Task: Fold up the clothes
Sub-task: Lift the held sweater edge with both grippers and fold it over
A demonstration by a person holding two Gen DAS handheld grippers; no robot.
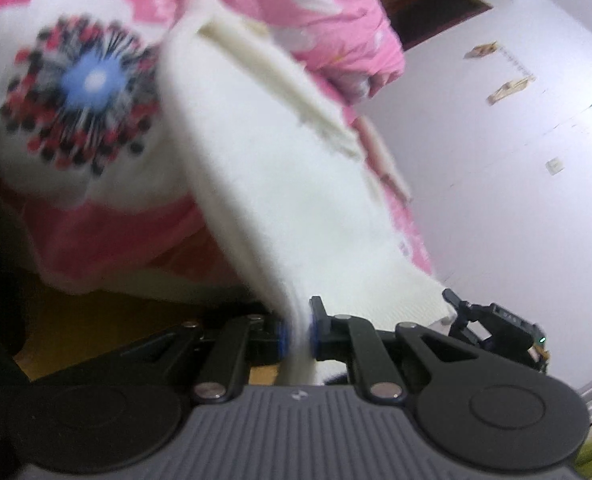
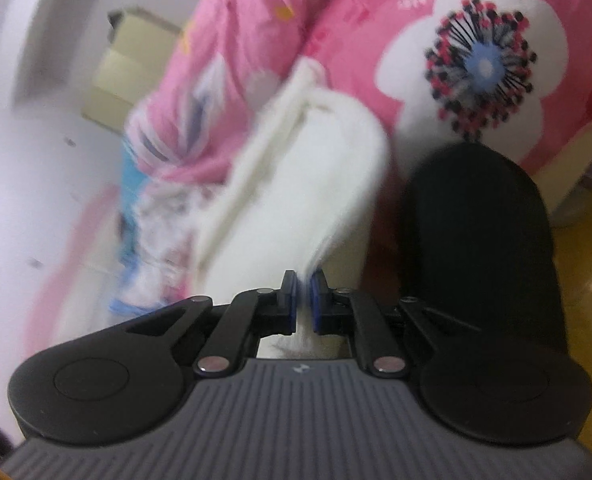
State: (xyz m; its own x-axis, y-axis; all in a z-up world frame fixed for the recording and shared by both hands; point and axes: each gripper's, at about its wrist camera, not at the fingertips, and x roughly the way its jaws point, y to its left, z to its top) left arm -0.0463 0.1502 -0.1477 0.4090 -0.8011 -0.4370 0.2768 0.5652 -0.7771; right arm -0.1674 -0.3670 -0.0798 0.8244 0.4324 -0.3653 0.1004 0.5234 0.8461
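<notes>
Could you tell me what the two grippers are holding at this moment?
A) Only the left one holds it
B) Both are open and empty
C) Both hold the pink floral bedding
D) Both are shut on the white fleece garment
D: the left gripper and the right gripper each pinch the white fleece garment between their pads.

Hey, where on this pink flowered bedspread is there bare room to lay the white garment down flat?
Likeliest spot: the open stretch of pink bedspread around the big white flower, right of the white garment. The left side is crowded by a bunched pink quilt. Both the left gripper and right gripper are clamped on the garment.
</notes>
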